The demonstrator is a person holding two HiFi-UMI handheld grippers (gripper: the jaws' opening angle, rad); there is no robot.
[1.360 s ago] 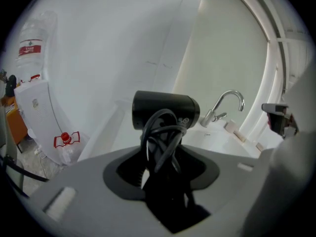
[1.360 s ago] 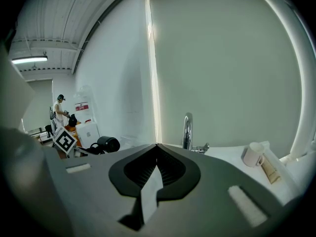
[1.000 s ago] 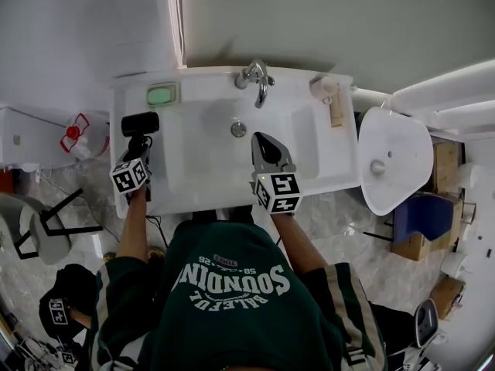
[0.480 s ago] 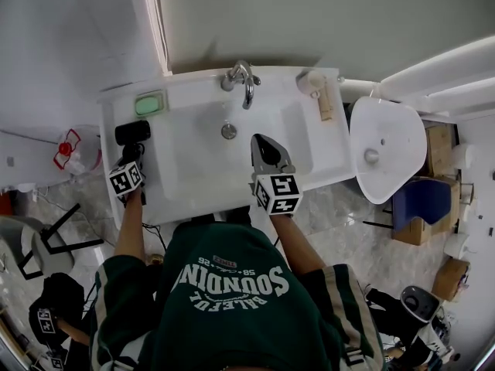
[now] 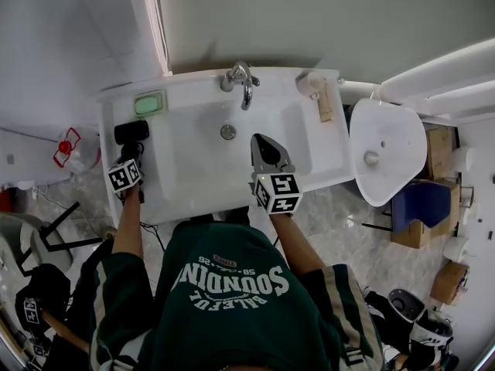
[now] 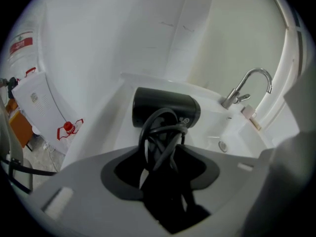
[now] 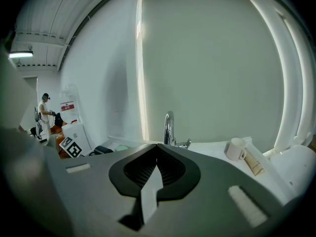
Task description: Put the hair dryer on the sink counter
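Note:
The black hair dryer (image 5: pixel 131 132) sits over the left strip of the white sink counter (image 5: pixel 186 99), just in front of the soap. My left gripper (image 5: pixel 132 153) is shut on its handle. In the left gripper view the dryer's barrel (image 6: pixel 165 107) lies crosswise beyond the jaws, and the handle with its wound black cord fills the gap of the left gripper (image 6: pixel 163 154). I cannot tell whether the dryer touches the counter. My right gripper (image 5: pixel 260 142) hangs over the front of the basin, shut and empty, and the right gripper (image 7: pixel 157 149) points at the faucet.
A chrome faucet (image 5: pixel 241 79) stands at the back of the basin, a green soap (image 5: pixel 148 103) at the back left. A white cup (image 5: pixel 311 83) and a tube (image 5: pixel 326 107) lie on the right counter. A white fixture (image 5: pixel 387 157) stands to the right. A red extinguisher (image 5: pixel 68 147) is on the floor to the left.
The head view has shifted, so the sink sits further left in the picture. The left gripper with the dryer stays by the soap on the left counter. The right gripper has not moved.

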